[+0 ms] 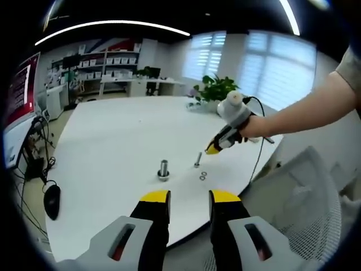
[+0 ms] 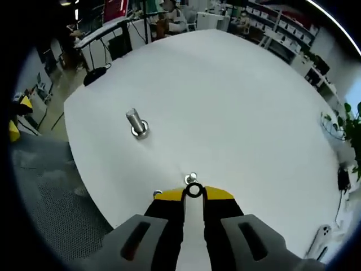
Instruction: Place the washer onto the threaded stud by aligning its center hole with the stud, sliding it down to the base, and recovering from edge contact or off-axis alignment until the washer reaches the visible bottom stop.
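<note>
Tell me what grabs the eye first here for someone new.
The right gripper, whose yellow-tipped fingers pinch a small washer just above the white table. Next, the upright threaded stud standing alone on the table, apart from the washer. The left gripper hangs open at the table's near edge.

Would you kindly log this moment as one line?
right gripper: over washer | stud: bare, upright | left gripper: open, idle | table
</note>
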Tool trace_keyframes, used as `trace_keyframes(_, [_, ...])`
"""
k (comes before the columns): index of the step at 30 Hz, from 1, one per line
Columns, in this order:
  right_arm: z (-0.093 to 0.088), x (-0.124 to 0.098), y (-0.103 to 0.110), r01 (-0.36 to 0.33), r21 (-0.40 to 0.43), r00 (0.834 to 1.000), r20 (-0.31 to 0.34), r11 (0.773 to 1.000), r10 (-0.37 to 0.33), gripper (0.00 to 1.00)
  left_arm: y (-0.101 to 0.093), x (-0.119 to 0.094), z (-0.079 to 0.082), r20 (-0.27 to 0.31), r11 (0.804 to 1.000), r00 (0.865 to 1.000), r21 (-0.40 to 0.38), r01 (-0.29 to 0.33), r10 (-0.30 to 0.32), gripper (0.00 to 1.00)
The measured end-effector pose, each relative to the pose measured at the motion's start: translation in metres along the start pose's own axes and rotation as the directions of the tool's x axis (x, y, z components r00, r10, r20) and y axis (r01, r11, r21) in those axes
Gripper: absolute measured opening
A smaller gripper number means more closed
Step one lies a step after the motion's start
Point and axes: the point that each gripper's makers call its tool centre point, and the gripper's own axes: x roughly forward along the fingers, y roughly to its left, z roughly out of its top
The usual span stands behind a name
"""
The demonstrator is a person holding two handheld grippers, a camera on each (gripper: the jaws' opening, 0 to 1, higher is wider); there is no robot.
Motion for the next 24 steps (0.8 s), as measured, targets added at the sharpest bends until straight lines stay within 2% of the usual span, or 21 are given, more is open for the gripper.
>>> trace_keyframes(5, [0.004, 0.006, 0.002, -0.002, -0.047, 1.000, -0.015, 0.999, 0.001, 0.14, 0.000, 0.000, 0.000, -0.002, 1.000, 1.000, -0.001, -0.004, 0.004, 0.25])
trace_keyframes(24, [0.000, 0.020, -0.002, -0.019, -0.064, 0.997, -0.074, 0.998, 0.014, 0.14, 0.002, 0.000, 0.000, -0.002, 1.000, 1.000, -0.004, -0.011, 0.011, 0.25])
